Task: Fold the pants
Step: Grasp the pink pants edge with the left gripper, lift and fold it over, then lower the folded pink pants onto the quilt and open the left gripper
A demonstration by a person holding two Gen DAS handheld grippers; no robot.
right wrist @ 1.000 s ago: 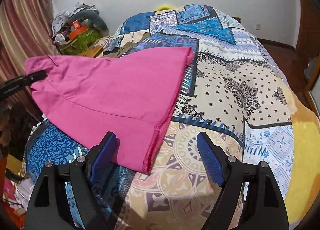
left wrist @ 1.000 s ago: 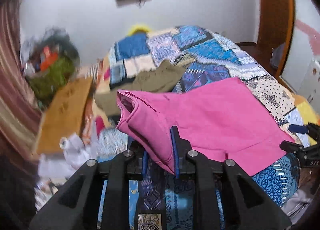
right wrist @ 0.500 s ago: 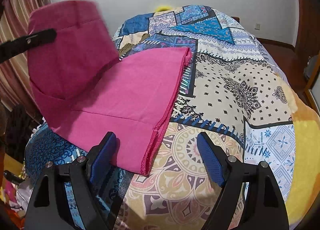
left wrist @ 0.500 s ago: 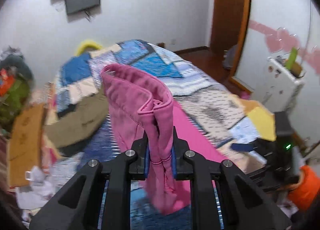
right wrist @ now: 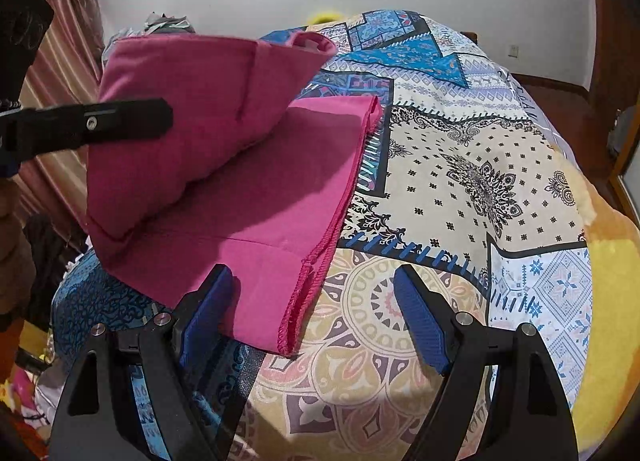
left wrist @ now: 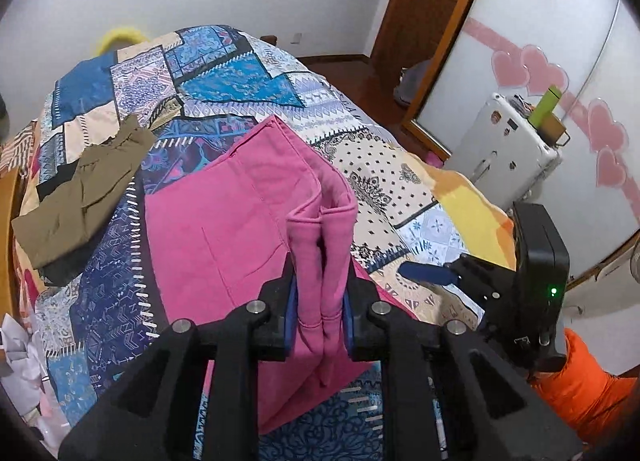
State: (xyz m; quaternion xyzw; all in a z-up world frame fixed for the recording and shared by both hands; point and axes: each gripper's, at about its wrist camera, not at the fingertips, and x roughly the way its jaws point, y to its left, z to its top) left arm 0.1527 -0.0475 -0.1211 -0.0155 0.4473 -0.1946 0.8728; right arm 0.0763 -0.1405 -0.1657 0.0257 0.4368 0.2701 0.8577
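Observation:
Pink pants lie on the patchwork bedspread. My left gripper is shut on the bunched waistband end and holds it up over the rest of the pants. In the right wrist view the lifted half arches over the flat half, with the left gripper's finger on its side. My right gripper is open and empty, its jaws on either side of the hem corner on the bed. It shows in the left wrist view at the right.
Olive-brown clothing lies on the bed left of the pants. A white suitcase and a wooden door stand at the right. An orange item sits beside the bed. Clutter and a curtain are at the left.
My left gripper has lifted the waistband end off the bed and swung it over the flat part of the pants toward the hem. The right gripper has stayed still and open.

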